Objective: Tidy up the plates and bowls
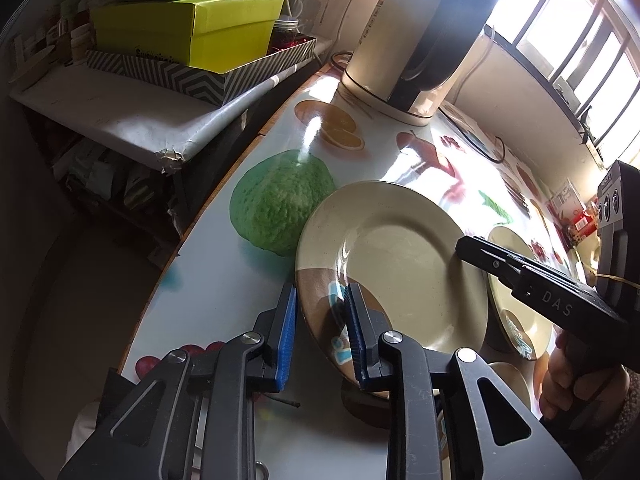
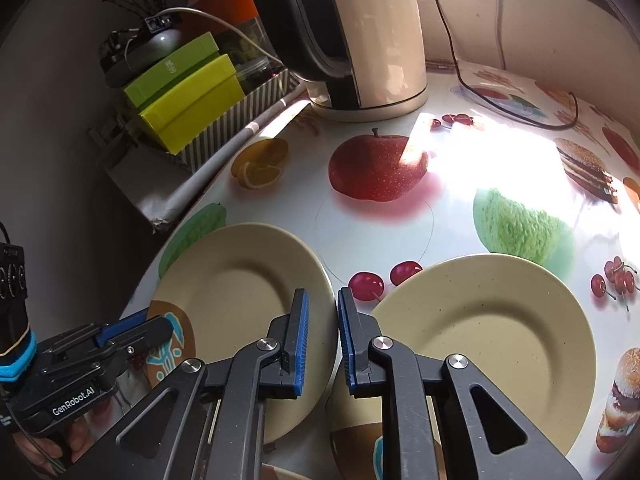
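Note:
Two beige plates with a brown patterned patch are on the fruit-print table. My left gripper (image 1: 320, 300) straddles the near rim of the left plate (image 1: 396, 264), one blue pad under the rim and one over it, with a small gap; the plate looks tilted up. In the right wrist view the same plate (image 2: 240, 300) has the left gripper (image 2: 160, 326) at its left rim. My right gripper (image 2: 322, 308) is open and empty, its fingers over the gap between this plate and the second plate (image 2: 484, 344), which also shows in the left wrist view (image 1: 516, 280).
A cream electric kettle (image 2: 376, 32) stands at the back of the table, its cord (image 2: 520, 116) trailing right. Yellow-green boxes (image 1: 188, 28) sit in a striped tray on a side shelf to the left. Another beige dish edge (image 1: 508, 380) lies near the front.

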Available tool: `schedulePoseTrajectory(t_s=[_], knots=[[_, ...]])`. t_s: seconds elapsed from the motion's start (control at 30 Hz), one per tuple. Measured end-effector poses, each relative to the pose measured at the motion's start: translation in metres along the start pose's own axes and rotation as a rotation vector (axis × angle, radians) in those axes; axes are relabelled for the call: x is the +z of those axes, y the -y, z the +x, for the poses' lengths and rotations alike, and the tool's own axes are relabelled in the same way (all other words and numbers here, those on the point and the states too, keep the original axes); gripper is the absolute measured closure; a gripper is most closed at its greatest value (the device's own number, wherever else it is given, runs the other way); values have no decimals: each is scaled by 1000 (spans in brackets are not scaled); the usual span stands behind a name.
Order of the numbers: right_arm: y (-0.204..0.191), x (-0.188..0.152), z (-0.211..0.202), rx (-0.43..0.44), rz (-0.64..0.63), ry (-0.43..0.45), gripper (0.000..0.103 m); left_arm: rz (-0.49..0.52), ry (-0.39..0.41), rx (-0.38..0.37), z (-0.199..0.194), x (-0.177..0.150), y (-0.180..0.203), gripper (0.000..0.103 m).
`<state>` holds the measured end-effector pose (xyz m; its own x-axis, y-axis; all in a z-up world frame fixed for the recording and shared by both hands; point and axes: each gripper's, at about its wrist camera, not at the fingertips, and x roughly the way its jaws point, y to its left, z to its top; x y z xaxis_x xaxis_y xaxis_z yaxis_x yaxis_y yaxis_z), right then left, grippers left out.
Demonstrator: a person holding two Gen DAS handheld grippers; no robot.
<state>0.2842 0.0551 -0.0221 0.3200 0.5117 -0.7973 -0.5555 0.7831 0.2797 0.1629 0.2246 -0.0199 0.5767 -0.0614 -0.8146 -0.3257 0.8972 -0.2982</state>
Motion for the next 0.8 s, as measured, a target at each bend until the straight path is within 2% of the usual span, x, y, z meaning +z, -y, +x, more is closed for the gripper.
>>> schedulePoseTrajectory(t_s=[0.4, 0.8], knots=[[-2, -1, -6, 22, 34, -1, 88, -15, -8, 24, -3, 0, -1, 79], [-6, -5, -25, 42, 57, 20, 88, -17, 16, 22, -22, -2, 2, 79]])
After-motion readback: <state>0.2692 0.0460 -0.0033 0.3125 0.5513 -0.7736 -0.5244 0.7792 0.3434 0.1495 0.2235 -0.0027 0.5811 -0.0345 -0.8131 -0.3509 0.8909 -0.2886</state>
